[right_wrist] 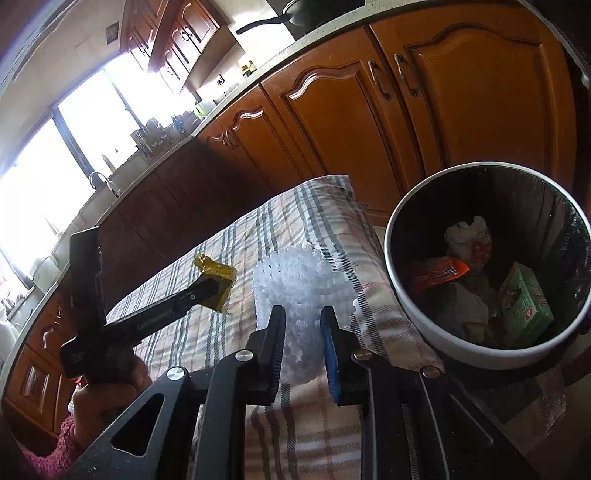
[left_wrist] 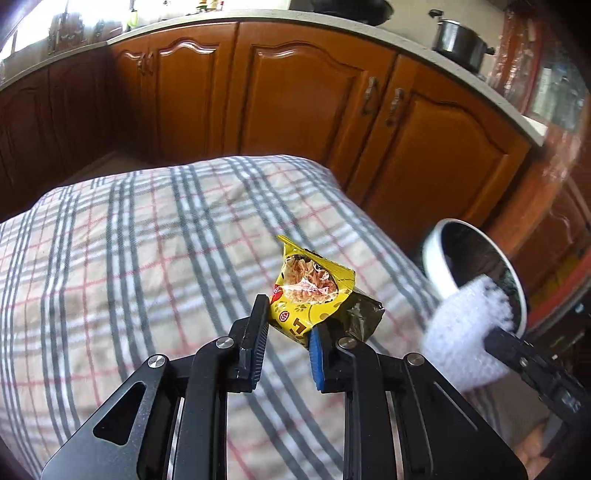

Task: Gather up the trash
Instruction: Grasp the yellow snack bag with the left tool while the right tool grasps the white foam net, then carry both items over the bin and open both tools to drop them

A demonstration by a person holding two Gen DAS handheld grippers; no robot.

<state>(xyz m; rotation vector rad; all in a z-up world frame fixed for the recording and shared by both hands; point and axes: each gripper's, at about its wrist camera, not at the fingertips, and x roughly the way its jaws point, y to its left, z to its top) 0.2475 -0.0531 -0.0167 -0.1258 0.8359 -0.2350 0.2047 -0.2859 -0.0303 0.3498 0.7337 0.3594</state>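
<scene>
While I look along my left gripper [left_wrist: 289, 325], its jaws are closed down on a crumpled yellow pet-food pouch [left_wrist: 314, 291], pinched at its lower edge and held up above the plaid cloth [left_wrist: 147, 240] that covers the table. From the right wrist camera I see that same pouch [right_wrist: 216, 282] at the tip of the left gripper [right_wrist: 207, 291], clear of the cloth below it.

My right gripper [right_wrist: 303, 343] has its jaws narrowed onto a white foam net [right_wrist: 295, 291], which fills the gap between the two fingers and sticks out past their tips. In the left view the same foam piece [left_wrist: 469, 332] reaches as far as the rim of the trash bin [left_wrist: 436, 258], overlapping the mouth from this angle; I cannot tell whether it touches.

Just beyond the right gripper, off the edge of the table, the white bin [right_wrist: 413, 321] stands with a dark liner. Inside it lie crumpled white paper [right_wrist: 467, 236], an orange wrapper [right_wrist: 439, 275] and a green carton [right_wrist: 524, 306].

Farther off run the wooden cabinet doors [left_wrist: 303, 96] under a pale countertop [left_wrist: 192, 18]. A steel pot [left_wrist: 460, 40] stands on the counter to the right, and bright windows [right_wrist: 74, 147] sit behind a sink tap [right_wrist: 99, 181] on the far left.
</scene>
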